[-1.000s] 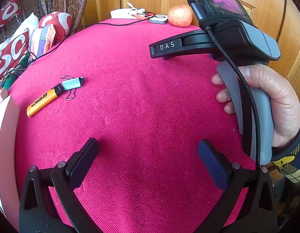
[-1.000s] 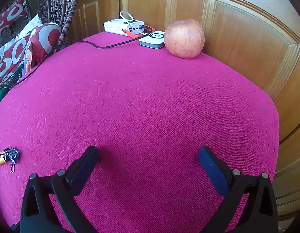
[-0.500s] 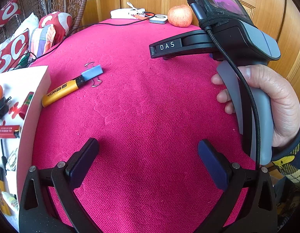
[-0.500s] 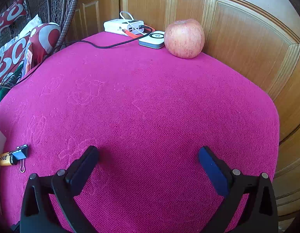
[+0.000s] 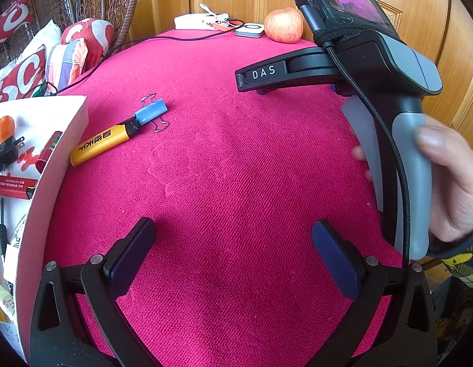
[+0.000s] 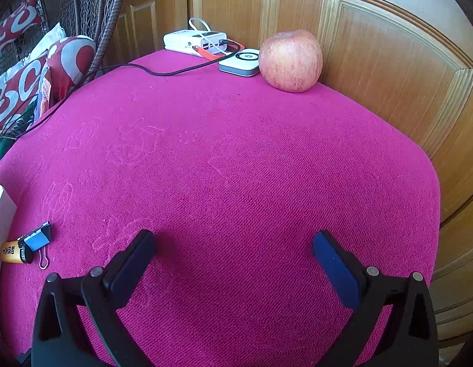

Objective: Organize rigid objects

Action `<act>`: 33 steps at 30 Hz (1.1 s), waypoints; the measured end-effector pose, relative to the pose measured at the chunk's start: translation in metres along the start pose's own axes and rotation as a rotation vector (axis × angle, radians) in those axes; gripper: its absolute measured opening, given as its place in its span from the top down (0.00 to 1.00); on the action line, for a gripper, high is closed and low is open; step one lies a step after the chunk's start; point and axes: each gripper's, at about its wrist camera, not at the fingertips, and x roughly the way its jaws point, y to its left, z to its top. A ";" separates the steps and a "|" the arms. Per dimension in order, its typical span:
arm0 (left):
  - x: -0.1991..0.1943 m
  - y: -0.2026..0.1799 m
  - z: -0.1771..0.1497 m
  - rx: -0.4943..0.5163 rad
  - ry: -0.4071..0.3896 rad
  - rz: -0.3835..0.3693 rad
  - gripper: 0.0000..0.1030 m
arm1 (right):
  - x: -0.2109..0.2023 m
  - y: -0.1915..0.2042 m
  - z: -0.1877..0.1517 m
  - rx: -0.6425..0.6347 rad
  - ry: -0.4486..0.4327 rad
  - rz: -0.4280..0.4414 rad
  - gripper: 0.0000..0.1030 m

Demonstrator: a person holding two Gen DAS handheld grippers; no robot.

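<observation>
Orange marker point(image 5: 103, 144) and blue clip point(image 5: 151, 113) lie touching beside the box point(image 5: 57, 165) — my left gripper point(image 5: 233, 255) gapes empty, so I'd swing left, straddling the marker's barrel crosswise.

Under your spread jaws lies a rough, matt woven cloth point(image 5: 236, 168). Ahead to their left, the marker point(image 5: 103, 143) looks glossy plastic, the clip point(image 5: 150, 113) has thin wire handles. Beyond, the panelling point(image 6: 389, 76) is varnished wood.

The white box point(image 5: 46, 165) runs off the left edge, and the orange marker point(image 6: 13, 252) is half hidden behind it
</observation>
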 end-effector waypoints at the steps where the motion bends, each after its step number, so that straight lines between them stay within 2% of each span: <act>1: 0.000 0.000 0.000 0.000 0.000 0.000 0.00 | 0.000 0.000 0.000 0.000 0.000 0.000 0.00; 33: -0.002 -0.001 0.000 0.000 -0.001 0.000 0.00 | 0.001 0.000 0.000 -0.002 0.003 0.000 0.00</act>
